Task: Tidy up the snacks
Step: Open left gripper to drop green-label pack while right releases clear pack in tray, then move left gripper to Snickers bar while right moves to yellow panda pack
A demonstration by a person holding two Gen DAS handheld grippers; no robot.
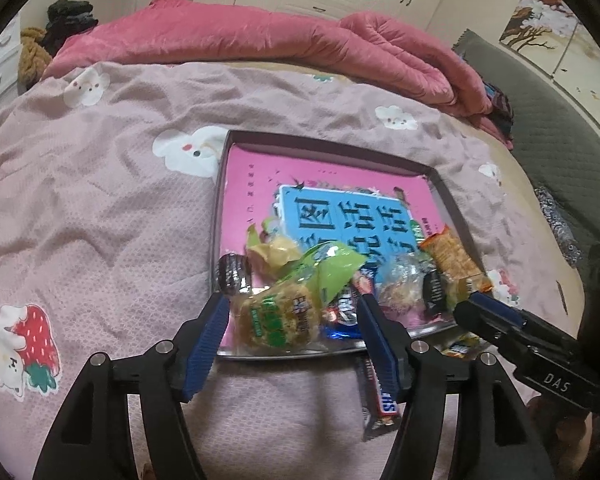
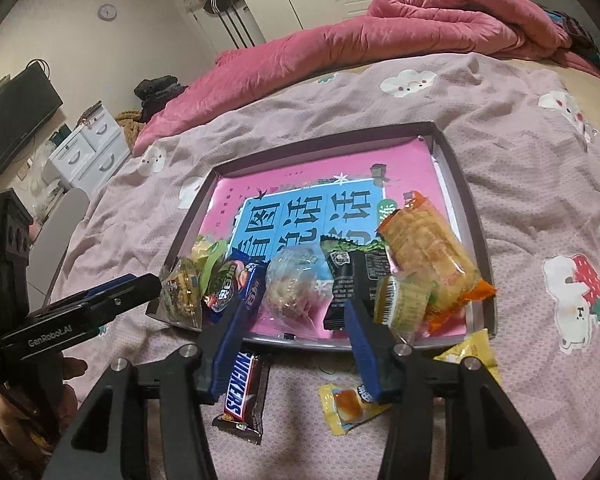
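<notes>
Left claw (image 1: 292, 312) sits at the bottom centre of its own view with the jaws apart, straddling the green rice cake (image 1: 276, 320) at the near edge of the tray (image 1: 432, 172). Whether the pads touch the wrapper cannot be told, but nothing looks squeezed. In the right wrist view the same claw comes in from the lower left, its tip just beside the tray's near-left corner.

Moving right along the tray's near edge in the right wrist view: the green cake, a blue pack (image 2: 244, 280), a clear bag (image 2: 290, 280), a black sachet (image 2: 350, 280), a small cup (image 2: 402, 300) and a long orange pack (image 2: 428, 256) lie crowded together over a pink book cover. Right claw (image 2: 296, 322) hangs at the bottom centre, jaws apart and empty, over that near edge between the blue pack and the cup.

Still outside the tray, on the bedspread (image 1: 100, 200) — a Snickers (image 2: 242, 392) at lower centre, a yellow candy (image 2: 348, 402) just to its right, and a yellow packet (image 2: 472, 350) by the tray's near-right corner.

Risks, as I judge them: the snacks are heaped at the near rim, so a claw pushing in could nudge one over the edge — and the slick wrappers may slip from a shallow pinch. The soft bedspread may let the tray tilt under pressure.
</notes>
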